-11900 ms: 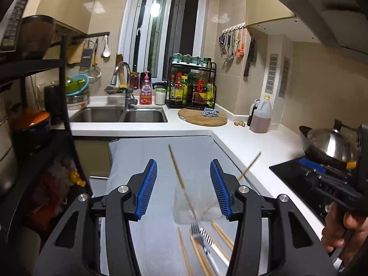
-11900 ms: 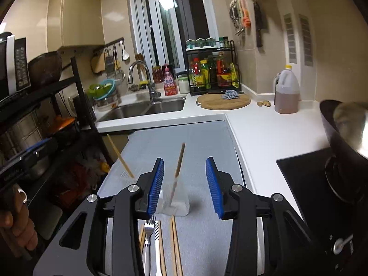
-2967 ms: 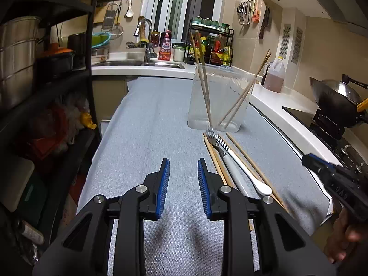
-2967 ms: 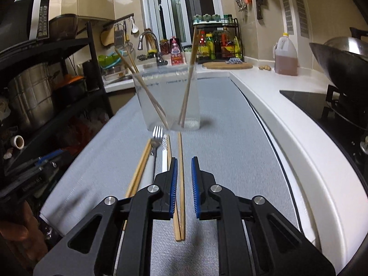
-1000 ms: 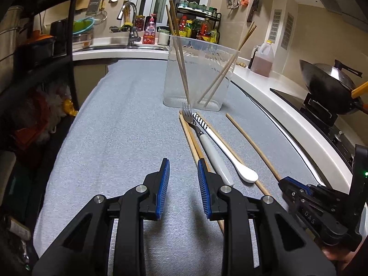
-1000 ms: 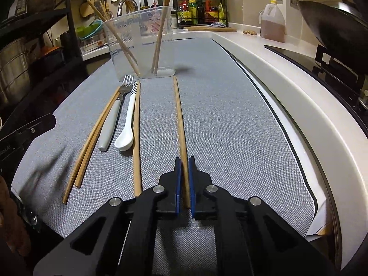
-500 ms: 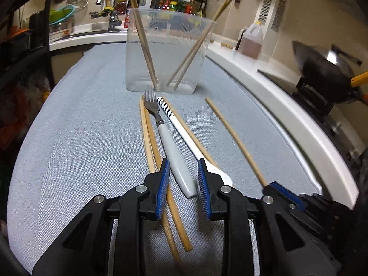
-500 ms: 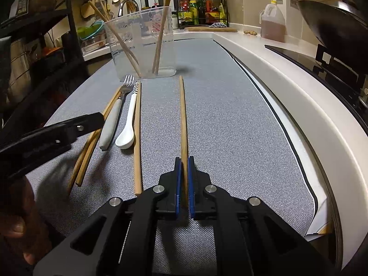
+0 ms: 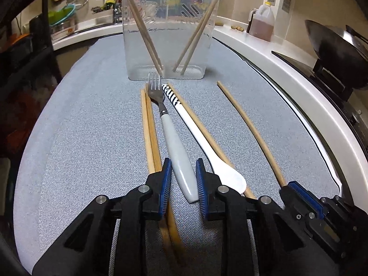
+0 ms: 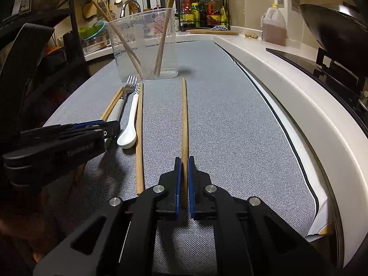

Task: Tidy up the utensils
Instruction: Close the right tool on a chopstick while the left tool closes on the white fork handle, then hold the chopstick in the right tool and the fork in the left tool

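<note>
Wooden chopstick (image 10: 184,124) is clamped at its near end between the blue pads of my right gripper (image 10: 183,179), jaws all but shut on it, its shaft running straight ahead toward the clear container (image 10: 145,46) beyond its tip. My left gripper (image 9: 183,179) has just been closing; its jaws straddle the pale handle of the fork (image 9: 177,156), narrowly parted, pads not yet visibly pressing. Close squarely on the handle only, keeping the left pad off the paired chopsticks (image 9: 150,133) just outside it and the right pad clear of the white spoon (image 9: 227,174). Lift level, then tip each piece upright over the container.
</note>
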